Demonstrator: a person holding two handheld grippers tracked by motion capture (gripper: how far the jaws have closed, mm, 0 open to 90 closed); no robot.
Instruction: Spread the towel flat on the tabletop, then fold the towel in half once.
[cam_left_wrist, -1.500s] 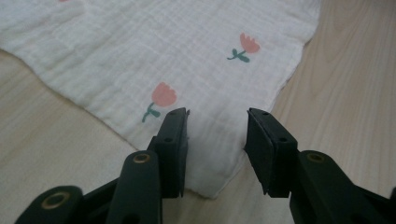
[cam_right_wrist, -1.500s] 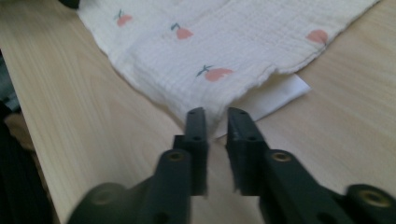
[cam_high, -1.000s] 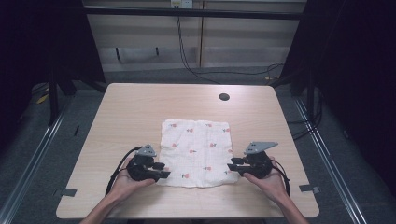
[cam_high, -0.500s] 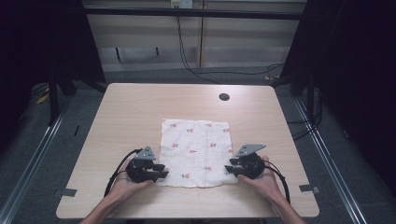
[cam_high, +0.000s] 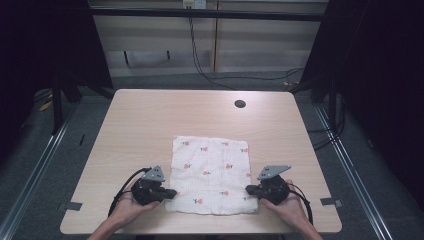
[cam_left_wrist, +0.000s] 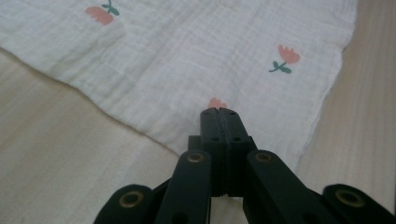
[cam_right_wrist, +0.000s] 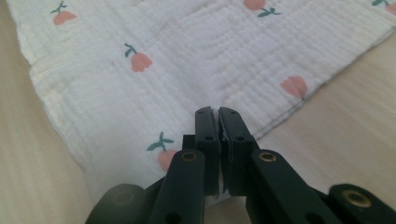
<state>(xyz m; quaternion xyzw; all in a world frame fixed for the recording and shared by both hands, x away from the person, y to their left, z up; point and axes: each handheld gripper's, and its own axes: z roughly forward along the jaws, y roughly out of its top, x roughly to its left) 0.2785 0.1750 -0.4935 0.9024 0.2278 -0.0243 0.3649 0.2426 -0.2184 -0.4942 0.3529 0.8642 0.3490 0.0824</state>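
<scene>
Right gripper (cam_high: 248, 189) lowered, seemingly pinching cloth (cam_high: 210, 172)

No readable txt, labels, brands or nos. showing anywhere. The cloth (cam_high: 210, 173) is carrying just a printed pink tulip pattern w/ green stems, no lettering; the table (cam_high: 150, 125) is showing bare wood grain, no marks or signs.

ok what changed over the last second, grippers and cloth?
The right gripper dropped from above the table and moved in to the cloth's near right corner; its jaws now stand shut with a thin strip of cloth between them. The left gripper barely moved and stays at the near left corner, jaws shut; whether it pinches cloth is unclear. The cloth lies flat where it was, as does the table.
</scene>
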